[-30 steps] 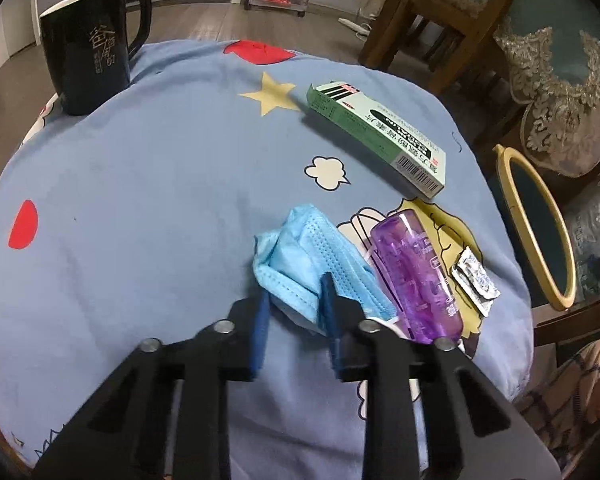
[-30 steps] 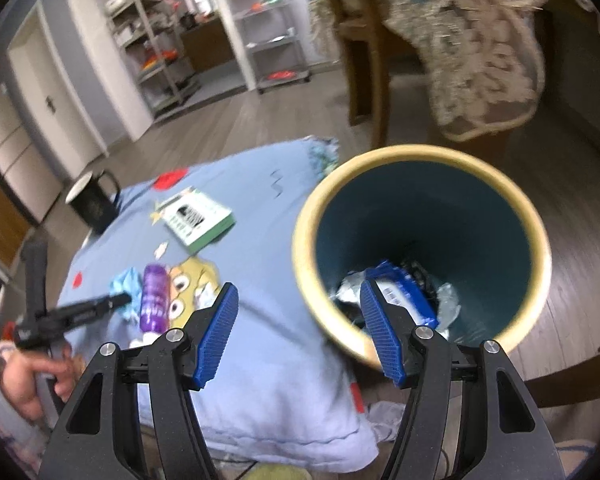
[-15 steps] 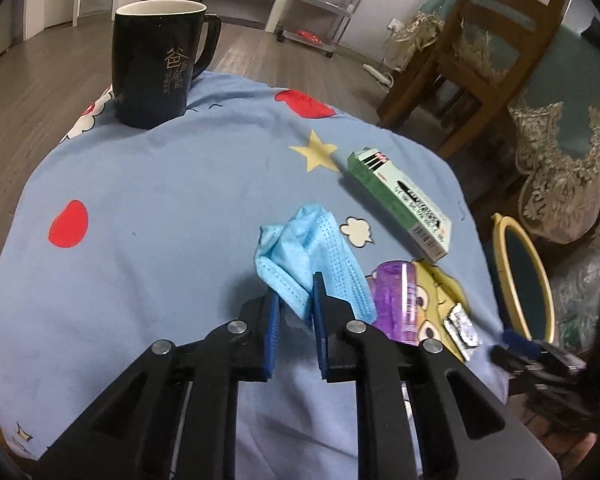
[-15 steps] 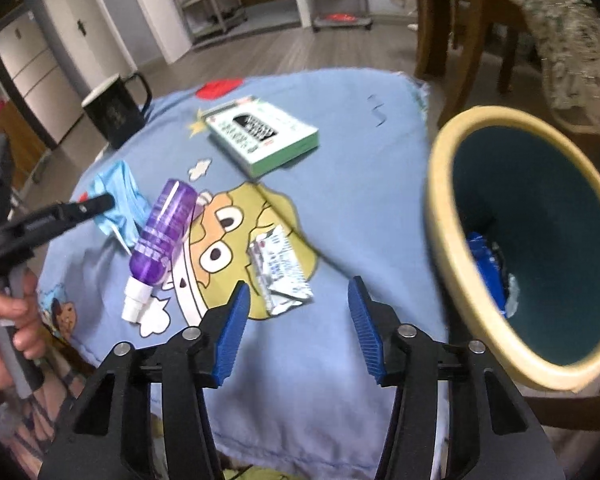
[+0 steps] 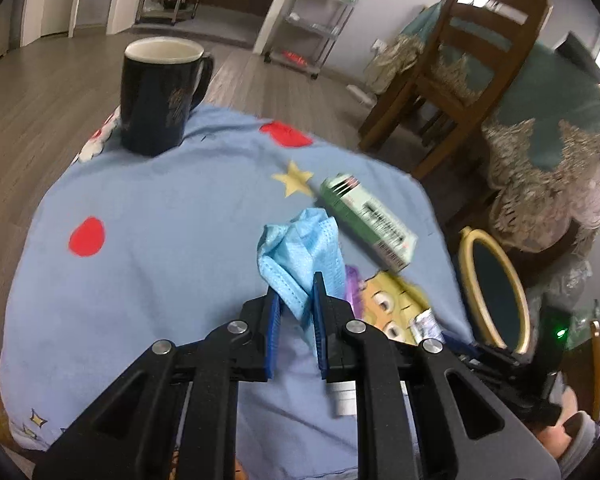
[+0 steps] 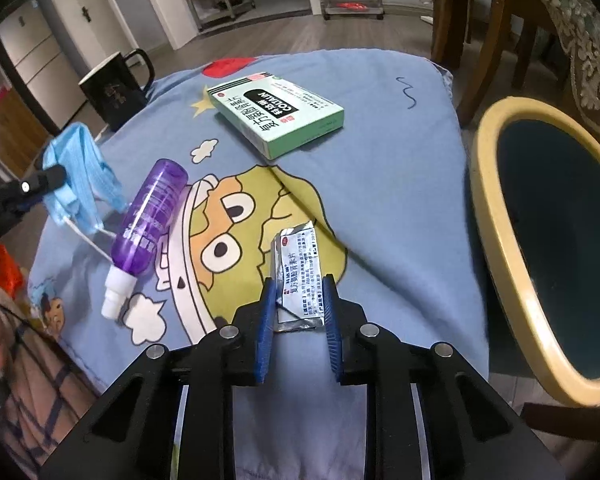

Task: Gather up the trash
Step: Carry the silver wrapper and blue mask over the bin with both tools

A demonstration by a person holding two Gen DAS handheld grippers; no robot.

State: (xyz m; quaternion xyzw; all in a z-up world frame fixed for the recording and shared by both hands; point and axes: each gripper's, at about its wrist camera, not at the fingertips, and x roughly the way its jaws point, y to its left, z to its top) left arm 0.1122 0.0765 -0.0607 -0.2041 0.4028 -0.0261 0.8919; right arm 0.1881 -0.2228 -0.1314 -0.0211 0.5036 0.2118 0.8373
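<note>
My left gripper (image 5: 294,300) is shut on a crumpled blue face mask (image 5: 302,252) and holds it lifted above the blue cartoon tablecloth (image 5: 160,240). The mask also shows in the right wrist view (image 6: 78,172), hanging from the left gripper's fingers. My right gripper (image 6: 298,300) is open, its blue pads on either side of a silver foil sachet (image 6: 300,276) that lies flat on the cloth. The yellow-rimmed teal trash bin (image 6: 540,248) stands just right of the table; it also shows in the left wrist view (image 5: 492,284).
A purple spray bottle (image 6: 150,216) lies on the cloth left of the sachet. A green medicine box (image 6: 276,112) lies farther back. A black mug (image 5: 156,92) stands at the far left corner. Wooden chairs (image 5: 460,72) stand behind the table.
My left gripper closed on the mask and raised it off the cloth. My right gripper swung from over the bin to the table and came down around the foil sachet.
</note>
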